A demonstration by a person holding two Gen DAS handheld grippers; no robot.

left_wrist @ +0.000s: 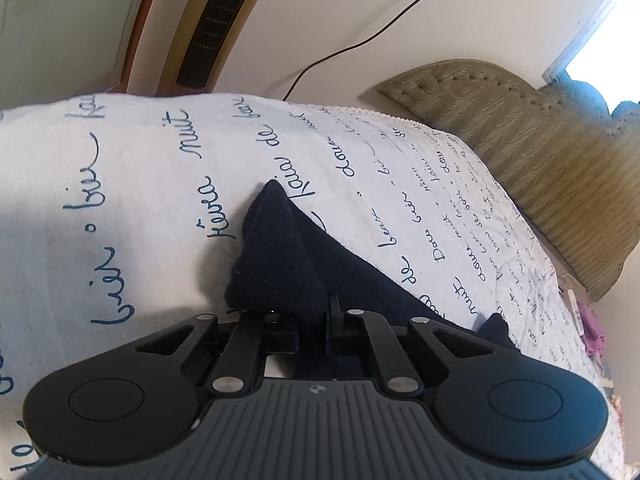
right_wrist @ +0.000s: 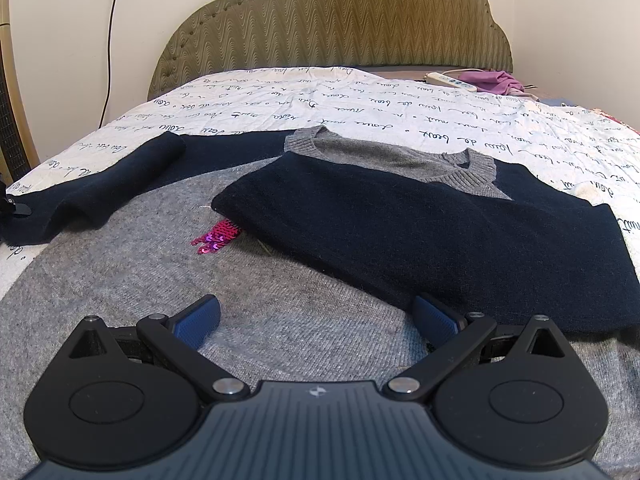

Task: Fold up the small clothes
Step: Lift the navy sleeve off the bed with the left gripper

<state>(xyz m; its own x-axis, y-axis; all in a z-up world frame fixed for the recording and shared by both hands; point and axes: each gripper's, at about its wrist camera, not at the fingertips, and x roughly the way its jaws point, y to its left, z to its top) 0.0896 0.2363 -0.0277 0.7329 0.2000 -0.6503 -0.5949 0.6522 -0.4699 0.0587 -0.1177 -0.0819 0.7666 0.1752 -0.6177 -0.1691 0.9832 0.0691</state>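
A small grey sweater (right_wrist: 132, 264) with navy sleeves and a pink sequin patch (right_wrist: 218, 236) lies flat on the bed. Its right navy sleeve (right_wrist: 420, 220) is folded across the chest, below the grey collar (right_wrist: 468, 172). The left navy sleeve (right_wrist: 100, 188) stretches out to the left. My left gripper (left_wrist: 316, 312) is shut on the end of that sleeve (left_wrist: 288, 256), lifting it off the sheet; its tip shows at the left edge of the right wrist view. My right gripper (right_wrist: 316, 320) is open and empty, low over the grey body near the hem.
The bed has a white sheet (right_wrist: 360, 112) with dark script and an olive padded headboard (right_wrist: 328, 28). A white power strip (right_wrist: 450, 80) and purple cloth (right_wrist: 496, 80) lie at the far right. A wall cable (right_wrist: 110, 40) and fan (left_wrist: 216, 28) stand left.
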